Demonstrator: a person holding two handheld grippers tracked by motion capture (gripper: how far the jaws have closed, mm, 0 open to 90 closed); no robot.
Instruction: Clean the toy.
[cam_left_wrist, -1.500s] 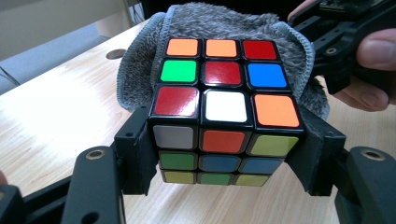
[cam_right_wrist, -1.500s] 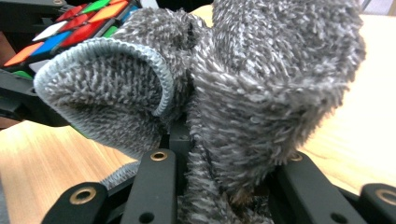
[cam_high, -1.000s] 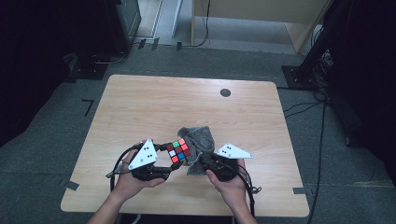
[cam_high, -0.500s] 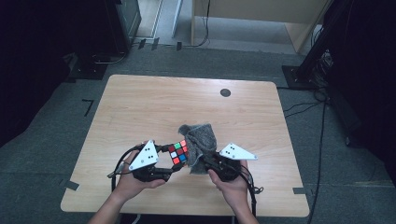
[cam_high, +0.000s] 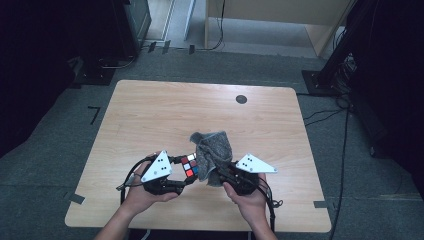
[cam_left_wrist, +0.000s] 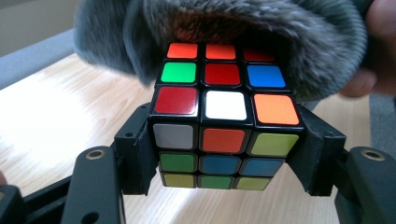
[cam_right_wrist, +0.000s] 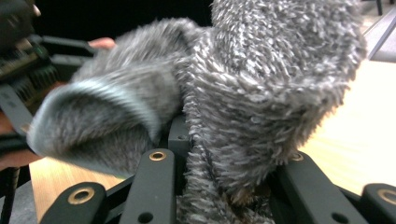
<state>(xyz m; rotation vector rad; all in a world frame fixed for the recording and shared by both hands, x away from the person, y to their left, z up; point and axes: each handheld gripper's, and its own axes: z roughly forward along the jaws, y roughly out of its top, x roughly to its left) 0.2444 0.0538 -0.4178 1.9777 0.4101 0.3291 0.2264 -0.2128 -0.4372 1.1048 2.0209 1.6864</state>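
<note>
While the left gripper (cam_left_wrist: 224, 154) pinches the cube (cam_left_wrist: 225, 119) from both sides, its black jaws pressing against the cube's left and right faces, the cube hangs above the table (cam_high: 150, 120) near its front edge, between the person's two hands. In the left gripper view the cube's top shows red, orange, green, blue and white stickers, and its near face shows white, orange, yellow-green, green and blue ones. A grey fuzzy cloth (cam_left_wrist: 261, 37) drapes over the cube's far top edge and touches it there, covering part of the back row.

That cloth is clamped by the right gripper (cam_right_wrist: 224, 186), whose jaws close on a bunched fold at the bottom of the right gripper view; the rest of the cloth rises and flops over towards the cube. From the high view the cloth (cam_high: 214, 152) lies just to the right of the cube (cam_high: 190, 166), touching it, with the left gripper (cam_high: 172, 172) and the right gripper (cam_high: 227, 172) on either side and close together.

Each gripper is held by a hand at the table's near edge, with cables trailing back. Farther off, a small dark round spot (cam_high: 241, 99) sits near the table's far edge, well apart from the work.
</note>
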